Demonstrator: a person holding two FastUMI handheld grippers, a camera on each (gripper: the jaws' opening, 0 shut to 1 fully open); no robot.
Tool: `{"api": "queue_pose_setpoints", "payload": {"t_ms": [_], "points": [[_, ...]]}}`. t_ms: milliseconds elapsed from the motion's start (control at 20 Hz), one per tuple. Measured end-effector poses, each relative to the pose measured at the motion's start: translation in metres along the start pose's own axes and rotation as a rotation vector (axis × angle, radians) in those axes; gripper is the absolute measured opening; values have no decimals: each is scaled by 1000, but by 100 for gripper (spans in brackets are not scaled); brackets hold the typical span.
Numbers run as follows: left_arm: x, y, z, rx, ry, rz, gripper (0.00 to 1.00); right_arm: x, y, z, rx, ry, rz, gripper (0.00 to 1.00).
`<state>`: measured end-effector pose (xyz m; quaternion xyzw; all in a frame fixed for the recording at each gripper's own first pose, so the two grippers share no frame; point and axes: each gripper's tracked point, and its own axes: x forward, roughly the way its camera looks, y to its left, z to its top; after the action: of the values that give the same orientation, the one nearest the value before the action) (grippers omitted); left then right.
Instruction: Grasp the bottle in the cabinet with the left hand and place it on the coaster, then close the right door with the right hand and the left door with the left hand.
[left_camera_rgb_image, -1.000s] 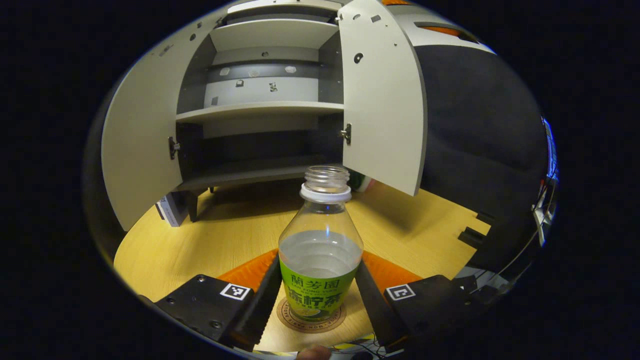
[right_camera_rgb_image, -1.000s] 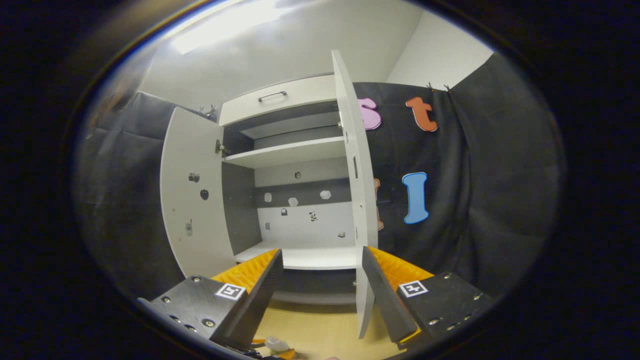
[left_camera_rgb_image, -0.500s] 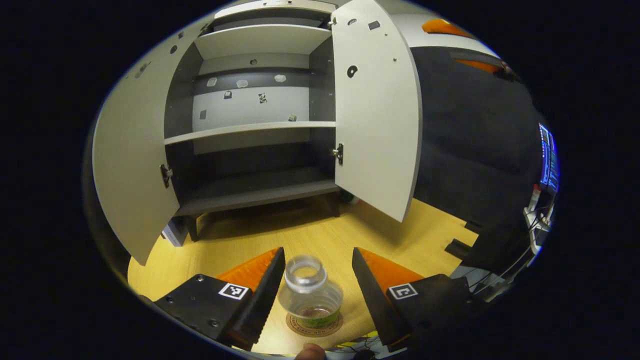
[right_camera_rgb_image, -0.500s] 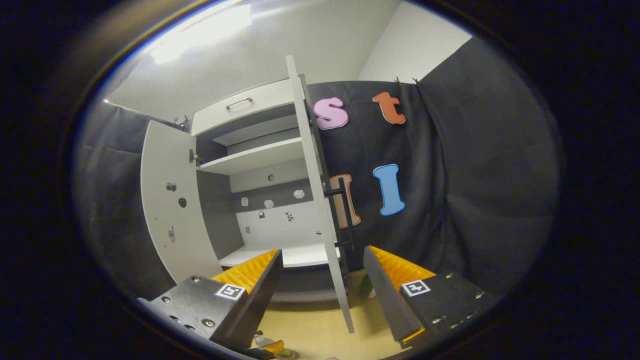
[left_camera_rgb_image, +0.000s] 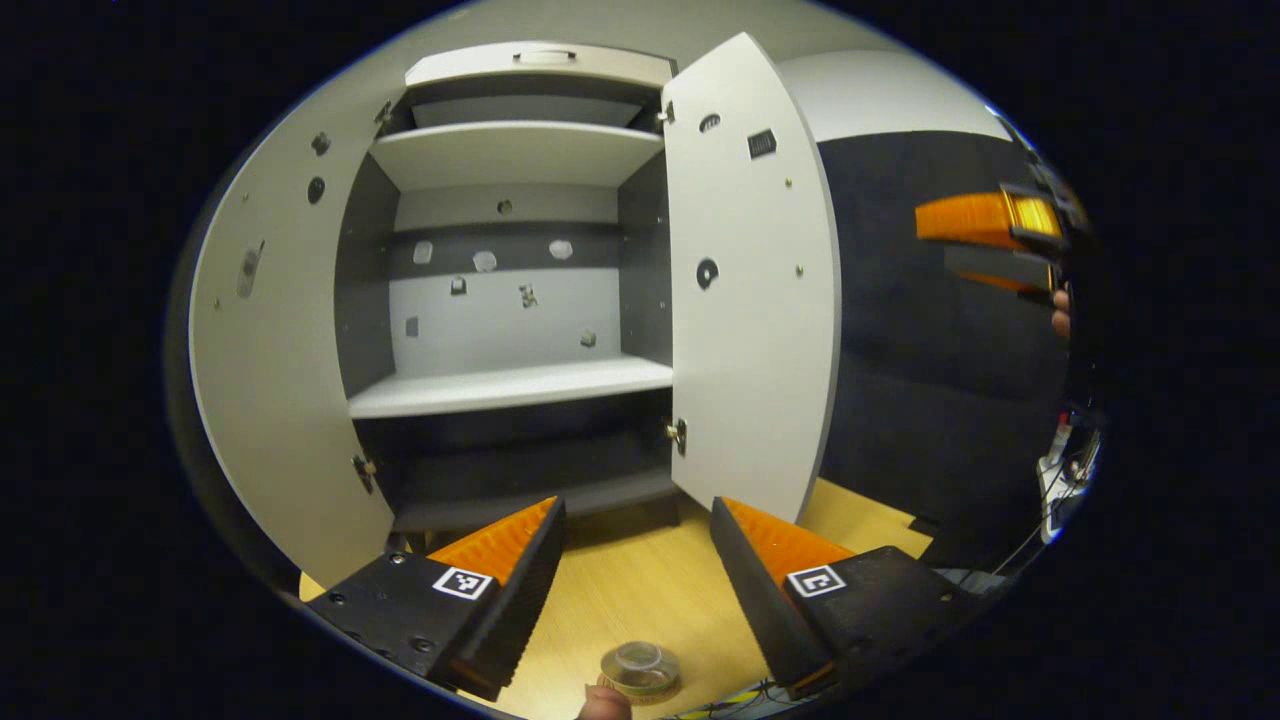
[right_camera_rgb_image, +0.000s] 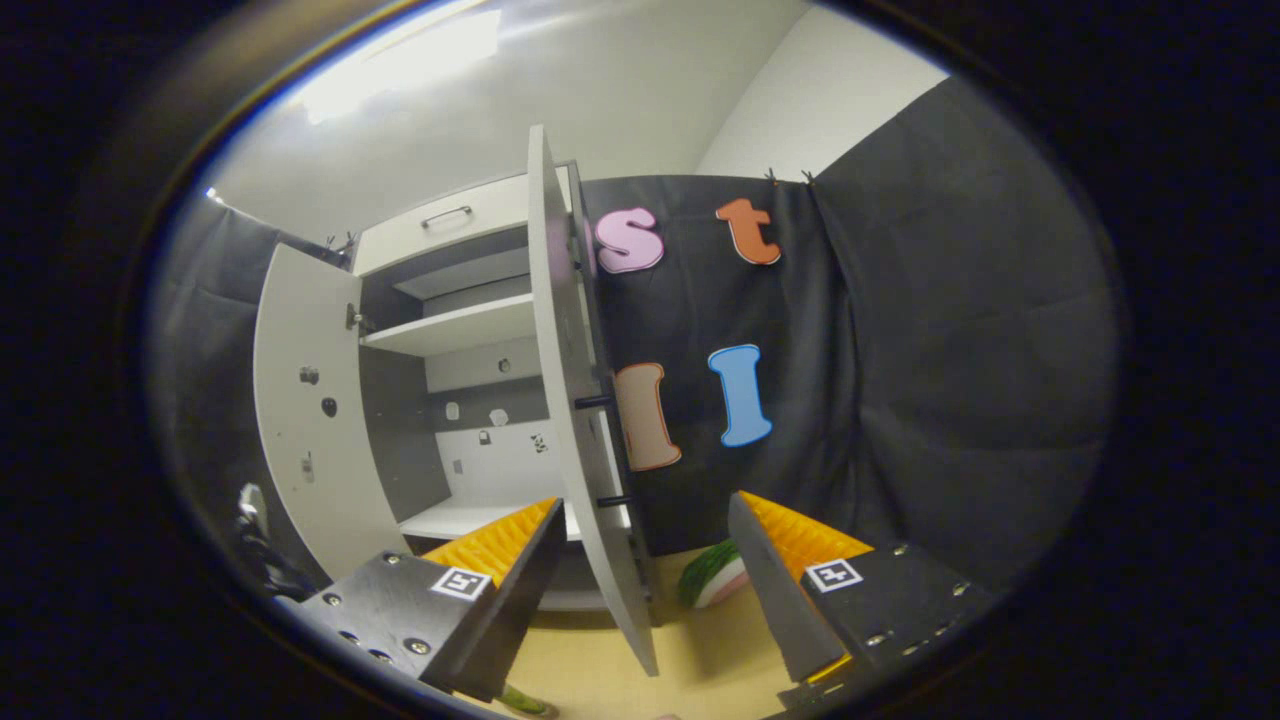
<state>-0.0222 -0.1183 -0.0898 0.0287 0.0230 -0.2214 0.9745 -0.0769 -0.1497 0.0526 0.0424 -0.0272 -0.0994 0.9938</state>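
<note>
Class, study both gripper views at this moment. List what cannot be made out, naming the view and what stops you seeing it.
1. Bottle, left gripper view: seen from above at the bottom edge, so its body and the coaster beneath are mostly hidden.
2. Green-and-white object, right gripper view: partly behind the right door and a finger of the right gripper; unidentifiable.
3. Cabinet's lowest shelf, left gripper view: too dark to see inside.

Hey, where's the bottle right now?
In the left gripper view, the bottle stands on the wooden table at the bottom, below and between the open left gripper's fingers, in front of the cabinet.
</note>
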Motion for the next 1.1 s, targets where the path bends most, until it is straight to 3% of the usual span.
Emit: {"api": "queue_pose_setpoints", "payload": {"t_ms": [100, 250, 300, 450, 550, 650, 900, 1100], "points": [[-2, 11, 25, 55, -36, 43, 99, 4, -4, 14, -2, -36, 27, 98], [-13, 27, 40, 198, -22, 101, 98, 20, -22, 20, -61, -7, 87, 98], [-17, 28, 46, 223, -38, 106, 98, 29, -38, 17, -104, 21, 69, 98], [-23, 23, 46, 138, -52, 73, 97, 58, -90, 10, -196, 70, -34, 98], [-28, 28, 46, 30, -16, 80, 98, 75, -99, 10, -195, 82, -38, 99], [-32, 43, 59, -32, -5, 121, 98, 92, -104, 10, -184, 81, -19, 99], [-45, 84, 103, -31, -35, 243, 98, 130, -107, -1, -209, 102, 38, 98], [-64, 106, 149, -54, -92, 297, 98, 155, -79, 5, -194, 94, 111, 99]]}}
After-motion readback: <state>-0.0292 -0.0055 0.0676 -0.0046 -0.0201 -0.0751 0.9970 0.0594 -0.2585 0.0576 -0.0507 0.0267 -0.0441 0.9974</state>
